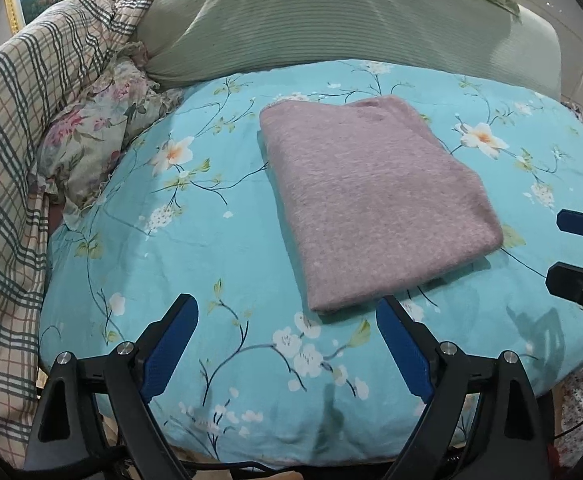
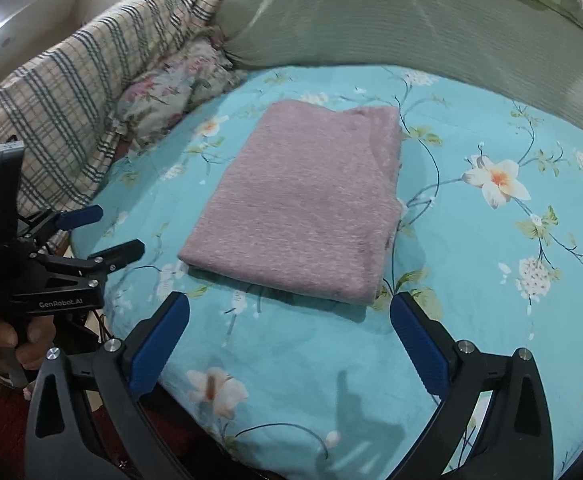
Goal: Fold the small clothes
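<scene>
A mauve knitted garment (image 1: 371, 200) lies folded into a neat rectangle on the turquoise flowered bedsheet (image 1: 219, 272); the right wrist view shows the garment (image 2: 303, 208) too. My left gripper (image 1: 287, 308) hovers open just short of the garment's near edge, nothing between its blue pads. My right gripper (image 2: 289, 304) is open as well, near the garment's front edge, holding nothing. The right gripper's fingers (image 1: 579, 224) enter the left wrist view at the right edge. The left gripper (image 2: 119, 232) shows in the right wrist view at the left, held by a hand (image 2: 15, 340).
A large pale green pillow (image 1: 331, 16) lies behind the garment. A plaid quilt (image 1: 15, 128) and a flowered cushion (image 1: 95, 128) are bunched on the left. The bed's front edge (image 1: 291, 456) runs just below the grippers.
</scene>
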